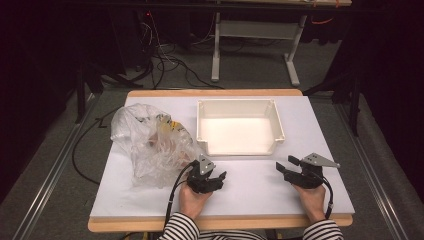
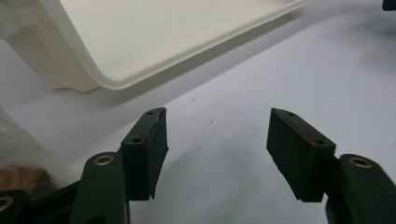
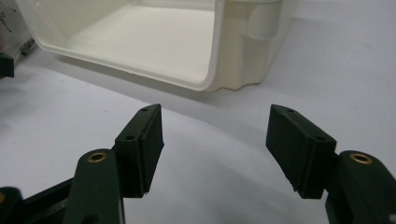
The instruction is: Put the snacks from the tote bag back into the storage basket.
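Both tongs rest near the front edge of the table (image 1: pixel 150 200), jaws spread and gripping nothing: the left tongs (image 1: pixel 218 178) sit just beside the plastic bag (image 1: pixel 147 145), the right tongs (image 1: pixel 286 166) lie well apart from it, in front of the white bin's (image 1: pixel 240 105) right corner. The bag lies crumpled to the left of the empty bin, with packaged goods dimly visible inside; what they are cannot be told. The likely step is getting the bag open and its contents into the bin. To do it well, the left tongs should pinch a loose fold near the bag's mouth, not the contents, while the right tongs cross over to take the opposite edge. Thin film slips and tears, so the grip should bite a gathered pleat.
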